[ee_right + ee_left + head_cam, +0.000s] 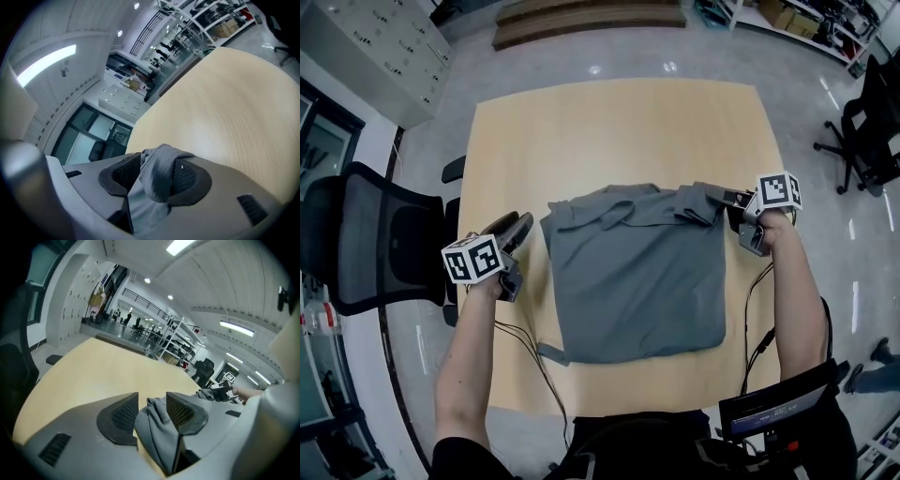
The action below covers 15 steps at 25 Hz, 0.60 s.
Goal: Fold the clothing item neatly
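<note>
A grey short-sleeved shirt (633, 281) lies spread flat on the wooden table (619, 131), collar end towards the far side. My left gripper (523, 225) is at the shirt's far-left corner. In the left gripper view its jaws stand apart (152, 411), with a fold of the grey cloth (157, 432) loose in the gap, clear of the left pad. My right gripper (733, 202) is at the far-right sleeve. In the right gripper view its jaws (157, 173) are also apart, and a bunch of cloth (161, 164) lies between them, draped over the right pad.
A black mesh office chair (366, 234) stands close to the table's left side, and another chair (872, 122) stands off to the right. Cables (534, 347) trail over the near table edge. A grey cabinet (375, 47) stands at the far left.
</note>
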Tool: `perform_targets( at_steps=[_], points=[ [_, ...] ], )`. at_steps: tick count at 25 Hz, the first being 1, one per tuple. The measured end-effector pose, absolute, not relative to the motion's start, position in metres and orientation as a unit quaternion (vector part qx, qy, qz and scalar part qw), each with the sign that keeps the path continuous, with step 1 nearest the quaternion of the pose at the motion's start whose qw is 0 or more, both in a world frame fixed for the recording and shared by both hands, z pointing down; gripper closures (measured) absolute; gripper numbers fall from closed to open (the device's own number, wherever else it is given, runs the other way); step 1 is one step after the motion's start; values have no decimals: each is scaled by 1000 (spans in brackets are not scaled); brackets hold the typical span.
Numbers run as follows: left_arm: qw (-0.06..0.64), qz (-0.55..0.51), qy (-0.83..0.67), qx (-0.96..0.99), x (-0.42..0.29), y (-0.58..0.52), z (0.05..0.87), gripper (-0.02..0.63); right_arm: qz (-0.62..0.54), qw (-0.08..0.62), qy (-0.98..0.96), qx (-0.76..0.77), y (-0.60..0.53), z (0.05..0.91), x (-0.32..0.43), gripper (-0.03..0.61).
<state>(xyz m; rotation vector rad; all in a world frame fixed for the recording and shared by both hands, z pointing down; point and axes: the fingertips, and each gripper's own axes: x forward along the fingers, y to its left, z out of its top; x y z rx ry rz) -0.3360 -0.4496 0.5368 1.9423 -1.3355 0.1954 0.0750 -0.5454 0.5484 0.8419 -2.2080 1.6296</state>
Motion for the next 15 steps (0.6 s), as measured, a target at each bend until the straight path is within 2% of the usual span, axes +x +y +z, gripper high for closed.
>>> perform_targets(
  at_steps=[3,6,9,13,15],
  points=[
    [338,57,-525,779,-330,-427,509,439,588,157,-746,271,-540,551,84,403],
    [306,64,-515,798,-313,-406,490,439,605,125,-734,283,-549,536,104,403],
    [270,66,-515,810,-300,-390,472,439,544,100,-773,310,-558,505,111,405],
    [247,33,-513,822,-280,-369,442,440,449,25,-849,278,-539,444,88,407],
    [239,15,-512,825,-269,-359,427,452,398,9,-881,254,-521,417,75,455]
  ],
)
